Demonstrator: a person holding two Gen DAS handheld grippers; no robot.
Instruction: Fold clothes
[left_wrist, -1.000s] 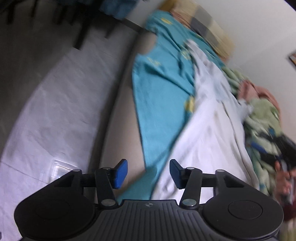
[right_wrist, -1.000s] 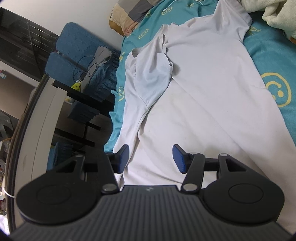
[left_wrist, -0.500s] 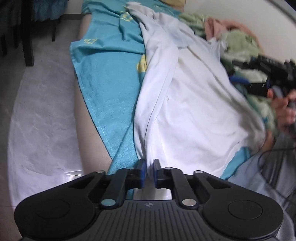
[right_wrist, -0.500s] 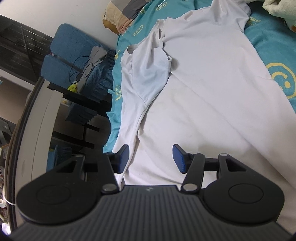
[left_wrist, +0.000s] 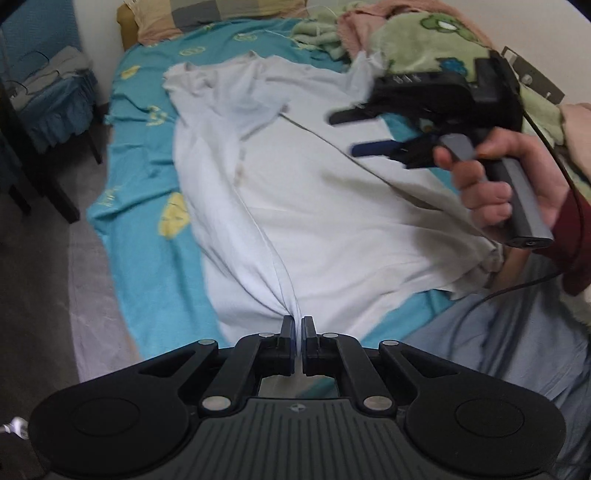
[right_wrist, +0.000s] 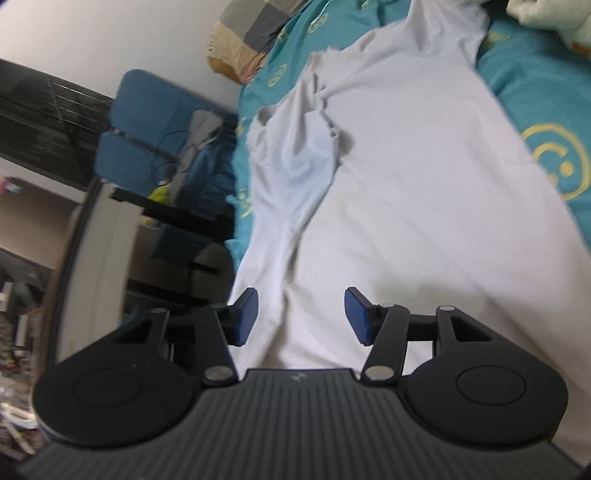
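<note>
While the left gripper (left_wrist: 298, 328) has its jaws pressed together on the near edge of the white shirt (left_wrist: 332, 221), the cloth rises from the bed into a tight gather at the pads, with creases fanning away from that spot. Most of the shirt lies spread on the teal sheet (left_wrist: 140, 177), which is printed with yellow smiley faces. Further off, to the right in the left wrist view, a hand (left_wrist: 509, 181) grips the handle of the right gripper (left_wrist: 354, 133), held above the shirt. In its own view the right gripper (right_wrist: 301, 317) stands with its jaws well apart, its blue pads (right_wrist: 245, 315) over the cloth and nothing clamped between them. One sleeve (right_wrist: 295, 173) lies folded in over the shirt's body. Beyond the shirt, a heap of green and pink fabric (left_wrist: 406, 40) sits at the far right, and a patchwork pillow (left_wrist: 207, 14) lies at the head of the bed.
</note>
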